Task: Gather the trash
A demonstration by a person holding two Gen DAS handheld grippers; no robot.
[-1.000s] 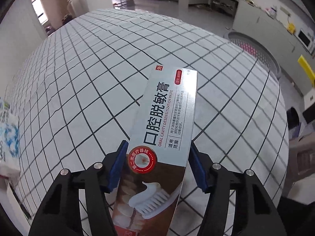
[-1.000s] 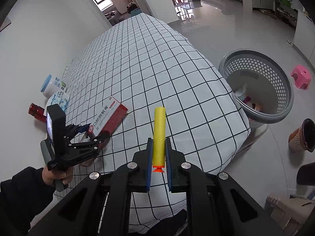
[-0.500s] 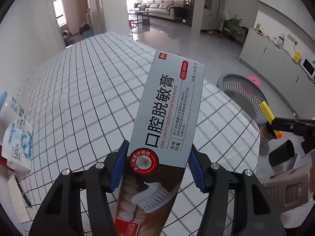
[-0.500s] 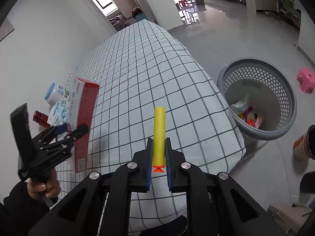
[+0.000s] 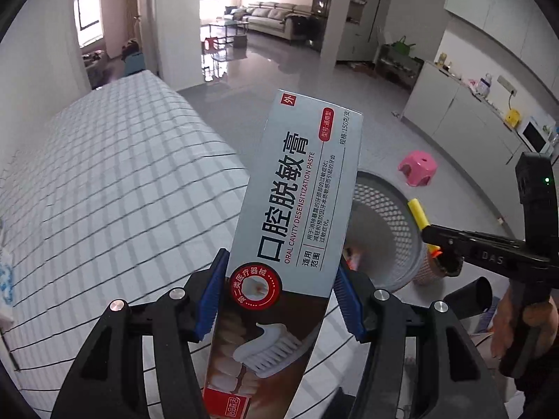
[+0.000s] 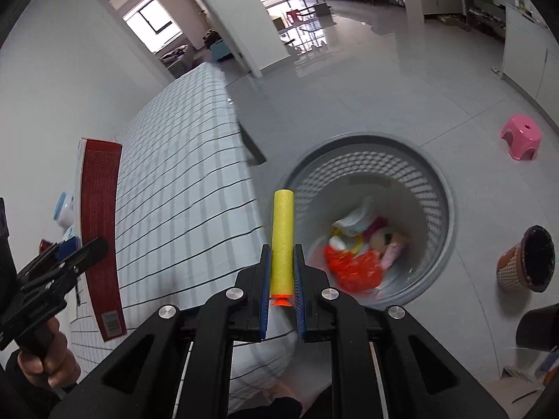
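Observation:
My left gripper [image 5: 279,289] is shut on a grey toothpaste box [image 5: 297,216] with Chinese print, held up above the table edge; the box also shows, red side on, in the right wrist view [image 6: 101,230]. My right gripper [image 6: 282,276] is shut on a yellow foam dart [image 6: 281,241] with an orange tip, which also shows in the left wrist view [image 5: 419,213]. The grey mesh basket [image 6: 429,181] stands on the floor just ahead of the dart and holds several pieces of trash; it also shows behind the box [image 5: 387,216].
The table with a checked cloth [image 6: 181,202] lies left of the basket. A pink stool [image 6: 520,136] and a brown patterned cup [image 6: 524,265] stand on the floor to the right. Bottles and packets [image 6: 64,209] sit at the table's far left side.
Both grippers have swung right, away from the table toward the basket. The box is lifted higher, and the dart now points at the basket's near rim.

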